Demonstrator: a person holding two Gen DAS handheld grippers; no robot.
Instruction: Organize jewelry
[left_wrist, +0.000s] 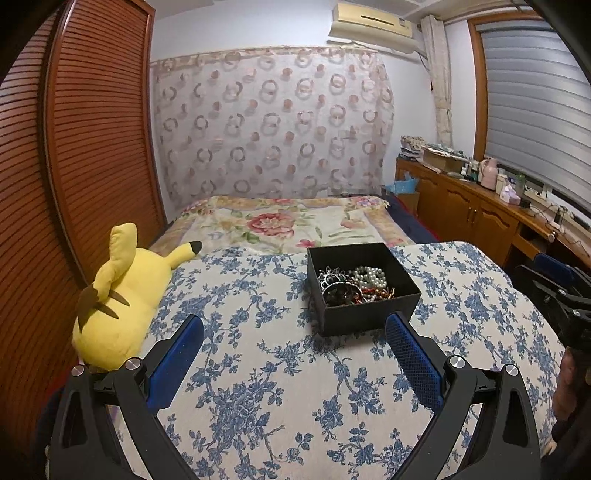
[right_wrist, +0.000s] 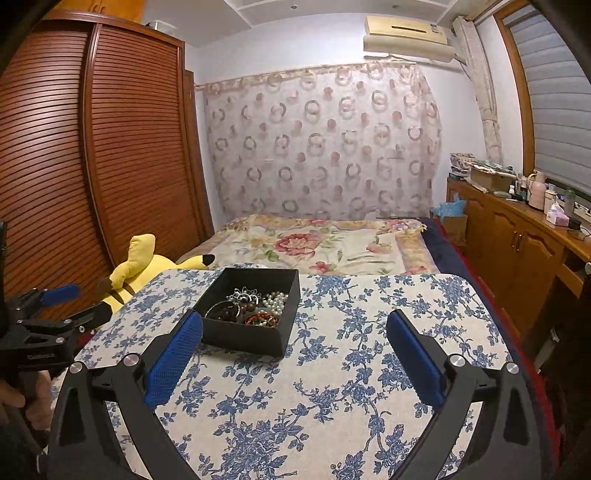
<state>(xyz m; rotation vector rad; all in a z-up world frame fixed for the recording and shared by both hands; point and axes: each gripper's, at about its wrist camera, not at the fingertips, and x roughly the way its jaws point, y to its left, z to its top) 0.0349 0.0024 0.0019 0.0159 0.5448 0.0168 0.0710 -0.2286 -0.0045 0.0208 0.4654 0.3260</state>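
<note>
left gripper (left_wrist: 293, 326): fingers spread wide, holding nothing, above the blue-flowered cloth (left_wrist: 258, 369) | right gripper (right_wrist: 293, 325): spread wide, holding nothing | black box (left_wrist: 364, 291): at 1 o'clock of the left gripper, 11 o'clock of the right; holds pearl beads (right_wrist: 276, 300), perhaps bracelets, tangled | yellow plush toy (left_wrist: 122, 295): 10 o'clock, at cloth's edge

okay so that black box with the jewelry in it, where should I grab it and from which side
Grip the black box by one upright side wall at the rim, coming from above, one finger inside and one outside. It sits open-topped and flat on the blue floral cover; its walls look thin and straight. The near wall seems best, since the right claw is open just before it.
</note>
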